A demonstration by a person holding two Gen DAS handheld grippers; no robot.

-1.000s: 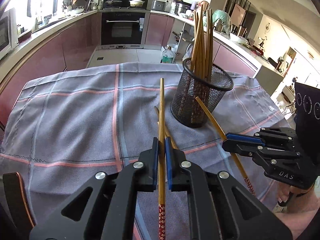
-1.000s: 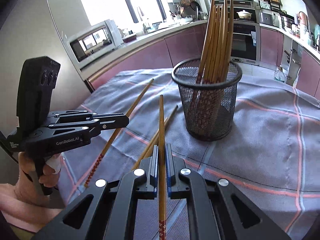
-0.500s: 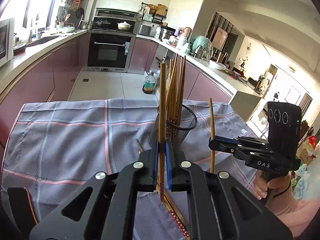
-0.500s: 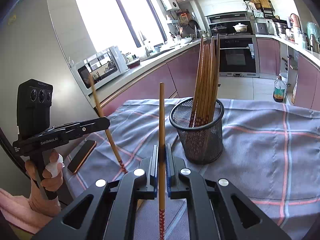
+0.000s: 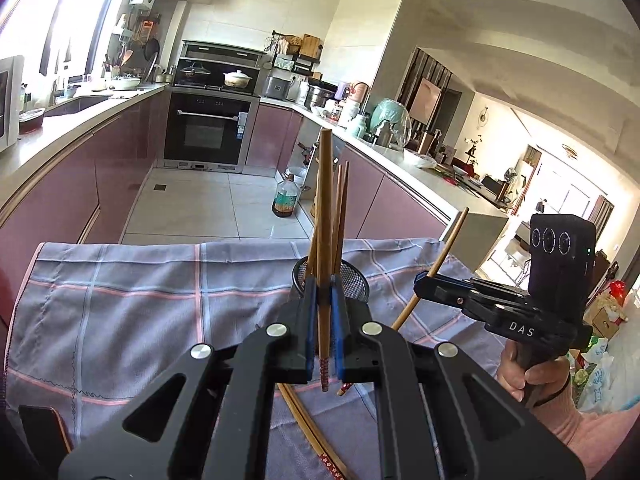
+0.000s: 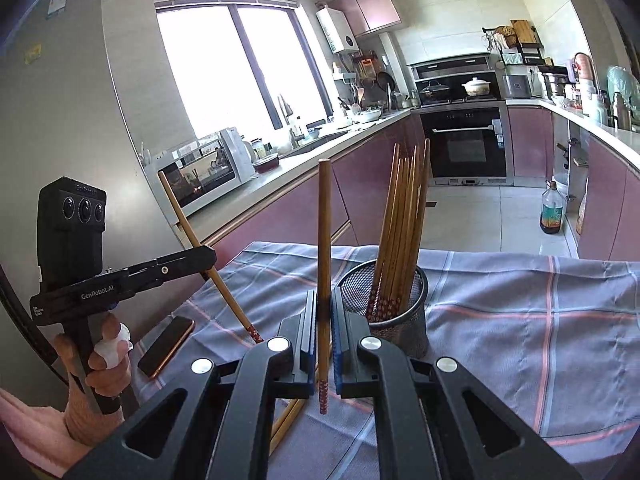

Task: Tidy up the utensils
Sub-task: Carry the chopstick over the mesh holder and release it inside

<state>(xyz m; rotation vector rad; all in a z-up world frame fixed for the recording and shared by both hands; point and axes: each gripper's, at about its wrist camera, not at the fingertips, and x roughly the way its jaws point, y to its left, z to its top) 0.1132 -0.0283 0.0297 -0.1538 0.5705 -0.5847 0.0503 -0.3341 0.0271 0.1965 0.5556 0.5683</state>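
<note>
With each gripper clamped on one chopstick, both should tip patterned ends down over the far cup before release.

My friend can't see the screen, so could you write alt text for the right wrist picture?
The right gripper is shut on a wooden chopstick, held upright above a checked grey tablecloth. A black mesh holder full of chopsticks stands just beyond. At left a hand holds the left gripper, shut on another chopstick, with a phone lying below.

mesh holder crowded, cloth right seemingly open
</note>
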